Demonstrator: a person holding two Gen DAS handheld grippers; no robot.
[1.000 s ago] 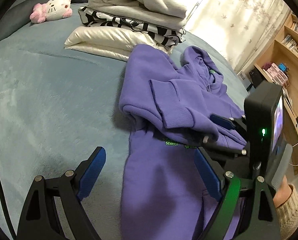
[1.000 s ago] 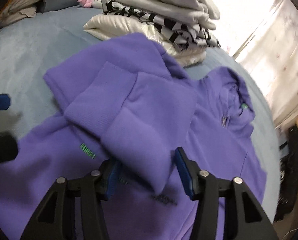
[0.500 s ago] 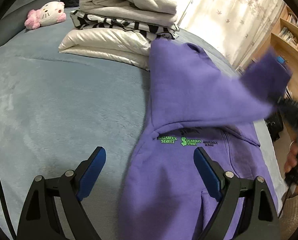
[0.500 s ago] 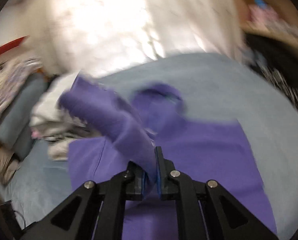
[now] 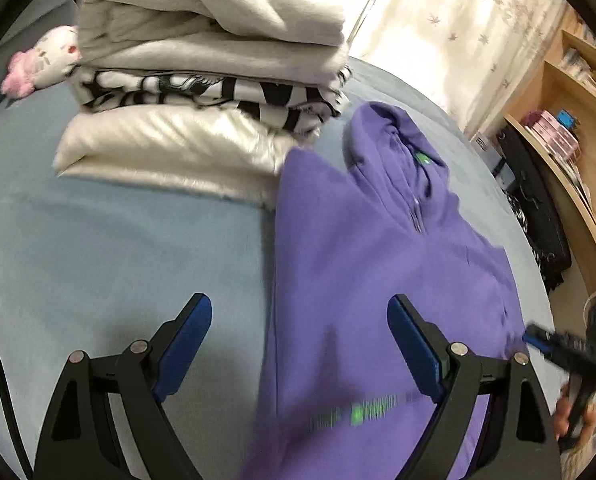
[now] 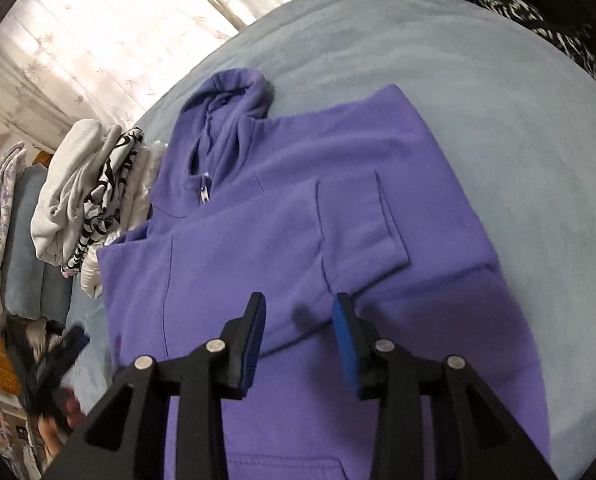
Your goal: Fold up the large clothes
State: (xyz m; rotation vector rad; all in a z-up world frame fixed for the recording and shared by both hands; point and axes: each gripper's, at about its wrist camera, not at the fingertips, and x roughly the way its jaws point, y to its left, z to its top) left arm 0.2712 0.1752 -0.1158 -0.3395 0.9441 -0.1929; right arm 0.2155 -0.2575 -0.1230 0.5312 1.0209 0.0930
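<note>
A purple hoodie [image 5: 382, 248] lies flat on the blue-grey bed, hood toward the curtain. In the right wrist view the hoodie [image 6: 298, 216] has a sleeve folded across its chest, cuff at the right [image 6: 390, 220]. My left gripper [image 5: 298, 344] is open and empty, low over the hoodie's left edge. My right gripper [image 6: 300, 320] is open, its jaws apart just above the folded sleeve, holding nothing. The right gripper also shows blurred in the left wrist view [image 5: 566, 352].
A stack of folded clothes [image 5: 201, 92] sits at the head of the bed beside the hoodie's shoulder. A pink and white plush toy [image 5: 41, 64] lies behind it. Wooden shelves [image 5: 570, 128] stand to the right of the bed [image 5: 97, 248].
The right gripper carried the sleeve across the chest, laid it down and opened. The left gripper moved forward along the hoodie's left side, staying open.
</note>
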